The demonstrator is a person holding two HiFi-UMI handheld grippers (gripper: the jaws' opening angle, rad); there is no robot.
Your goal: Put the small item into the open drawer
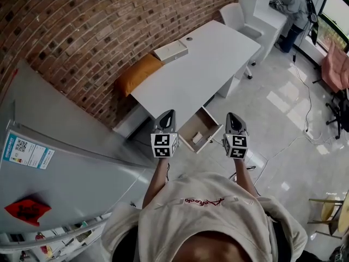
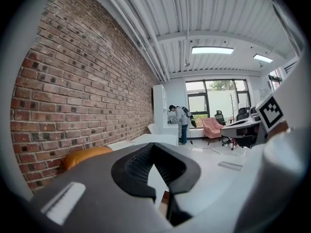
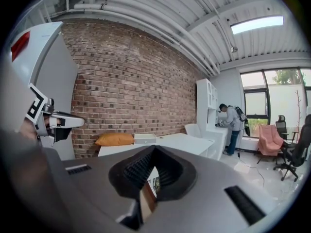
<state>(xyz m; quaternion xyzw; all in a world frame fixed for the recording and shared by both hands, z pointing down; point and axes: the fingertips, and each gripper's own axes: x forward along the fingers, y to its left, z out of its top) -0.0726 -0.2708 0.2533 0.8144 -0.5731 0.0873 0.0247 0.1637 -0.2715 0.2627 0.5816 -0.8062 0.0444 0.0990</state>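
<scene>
the left tongs (image 1: 170,113) and right tongs (image 1: 230,115) are hovering fully closed and gripping nothing, either side of the open drawer (image 1: 211,137). a small white item (image 1: 197,137) is lying inside that drawer, under the white counter (image 1: 202,64).

Red-brown brick wall (image 1: 82,21), white desk (image 1: 212,59), tan-lined open drawer (image 1: 207,123), orange cushion (image 1: 139,72), pink armchair (image 1: 335,70), pale floor tiles (image 1: 278,119)

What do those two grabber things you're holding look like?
Both are grey and pointed. The left gripper and right gripper each carry a white cube with black square markers. Their fingers are black with ribbed pads. The person wears a cream top with red writing.
</scene>
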